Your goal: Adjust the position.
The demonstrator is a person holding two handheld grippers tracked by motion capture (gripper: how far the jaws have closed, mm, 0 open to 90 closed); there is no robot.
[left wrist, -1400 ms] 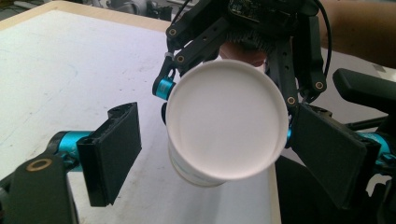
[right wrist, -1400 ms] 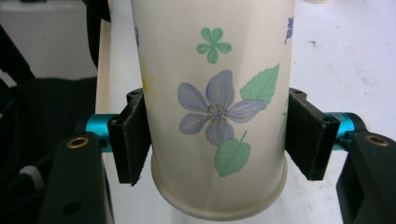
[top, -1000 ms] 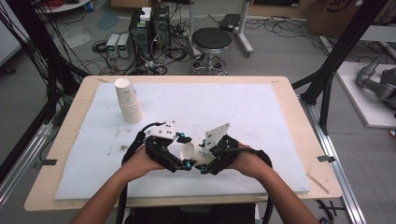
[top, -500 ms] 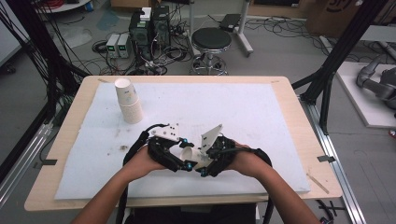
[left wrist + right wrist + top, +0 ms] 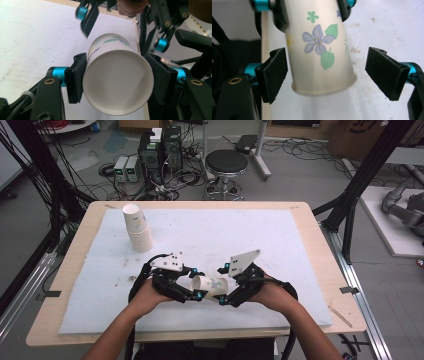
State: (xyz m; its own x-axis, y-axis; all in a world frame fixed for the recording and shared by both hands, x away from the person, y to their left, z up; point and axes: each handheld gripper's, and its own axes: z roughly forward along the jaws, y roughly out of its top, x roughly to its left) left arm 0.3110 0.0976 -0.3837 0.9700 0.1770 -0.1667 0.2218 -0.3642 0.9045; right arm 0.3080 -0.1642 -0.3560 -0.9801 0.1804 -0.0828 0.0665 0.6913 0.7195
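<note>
White padding covers the table; the left gripper clamps a flowered paper cup, apparently mid-handover, while the right gripper straddles it, spread, needing to close.

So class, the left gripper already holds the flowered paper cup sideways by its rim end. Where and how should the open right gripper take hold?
Probably the narrow base end of the paper cup: it points at the right gripper, whose open jaws already flank it. Come straight along the cup's axis and close across its sides.
</note>
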